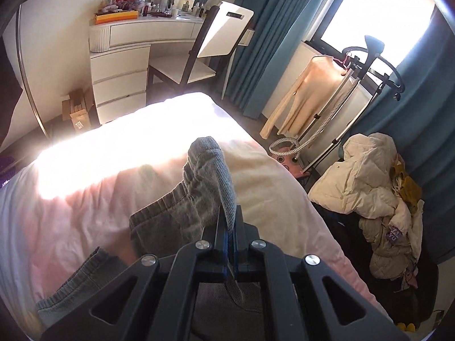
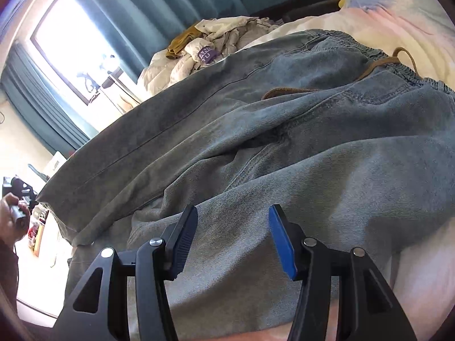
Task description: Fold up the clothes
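A bedroom in strong daylight. The bed (image 1: 93,207) fills the near and middle ground of the left wrist view, its pale pink-and-cream cover washed out by a sunlit band across the far end. Teal curtains (image 1: 273,42) hang along the far wall beside a bright window (image 1: 378,20). At far left stands a white dressing table (image 1: 128,56) with drawers, its top crowded with bottles and small items, and a white chair (image 1: 210,45) with a dark frame is drawn up to it. To the right of the bed a garment steamer stand (image 1: 355,85) carries a cream top (image 1: 307,93) on a hanger; nearer, a heap of cream padded jackets (image 1: 366,176) lies by the bed's right side. Cardboard boxes (image 1: 78,110) sit on the floor left of the drawers.

The blue-grey jeans (image 2: 284,142) lie spread on the bed cover, elastic waistband and brown drawstring (image 2: 378,65) at the far right in the right wrist view. The left gripper (image 1: 230,236) has its fingers pressed together on a fold of the jeans, lifting it above the bed. The right gripper (image 2: 233,241) hangs just above the denim, its blue-padded fingers apart with nothing clamped between them. A hand (image 2: 11,216) shows at the left edge.
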Motion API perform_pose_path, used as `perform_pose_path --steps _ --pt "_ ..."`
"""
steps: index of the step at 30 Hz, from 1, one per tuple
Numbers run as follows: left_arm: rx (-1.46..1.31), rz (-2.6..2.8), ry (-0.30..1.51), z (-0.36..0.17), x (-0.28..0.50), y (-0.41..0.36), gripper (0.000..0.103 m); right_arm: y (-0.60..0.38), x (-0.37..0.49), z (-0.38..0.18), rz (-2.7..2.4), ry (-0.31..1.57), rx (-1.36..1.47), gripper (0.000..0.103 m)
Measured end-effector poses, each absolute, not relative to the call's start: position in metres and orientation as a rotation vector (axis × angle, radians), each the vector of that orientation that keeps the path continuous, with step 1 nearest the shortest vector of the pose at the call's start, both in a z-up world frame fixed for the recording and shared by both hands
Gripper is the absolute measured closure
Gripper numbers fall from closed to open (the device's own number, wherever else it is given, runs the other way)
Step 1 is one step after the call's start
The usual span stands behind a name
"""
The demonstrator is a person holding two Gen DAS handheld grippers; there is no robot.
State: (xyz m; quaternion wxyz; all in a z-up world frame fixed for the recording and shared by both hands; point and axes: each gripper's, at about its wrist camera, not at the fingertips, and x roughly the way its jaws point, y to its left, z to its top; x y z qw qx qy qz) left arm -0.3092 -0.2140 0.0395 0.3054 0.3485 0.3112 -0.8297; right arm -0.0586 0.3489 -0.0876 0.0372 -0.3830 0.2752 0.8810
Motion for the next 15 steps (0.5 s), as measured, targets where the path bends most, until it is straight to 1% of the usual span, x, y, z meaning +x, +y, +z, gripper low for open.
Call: perform_pose_path --steps 4,8,11,12,13,15 --pt "0.930 -2.153 0.814 0.013 -0.350 -0.220 0.101 0.337 -0.068 -0.089 2.756 0.753 -1.170 0.050" --pt "0.959 -2.121 0.901 -0.032 -0.372 -0.228 0.101 0.330 -0.076 -0.095 2.778 0.725 -1.177 0.050" --pt "0.964 -2.111 0.912 -0.053 -0.378 -0.229 0.101 0.326 -0.084 -0.101 2.773 0.702 -1.200 0.050" --pt "0.968 -2.125 0.915 -0.054 -0.380 -0.229 0.097 0.325 -0.086 -0.104 2.769 0.701 -1.207 0.050" --pt "0.976 -2.144 0.921 -0.055 -0.382 -0.229 0.089 0.326 -0.088 -0.105 2.766 0.703 -1.208 0.050" --pt "0.985 -2.174 0.932 -0.053 -0.383 -0.229 0.081 0.326 -0.089 -0.107 2.766 0.699 -1.206 0.050"
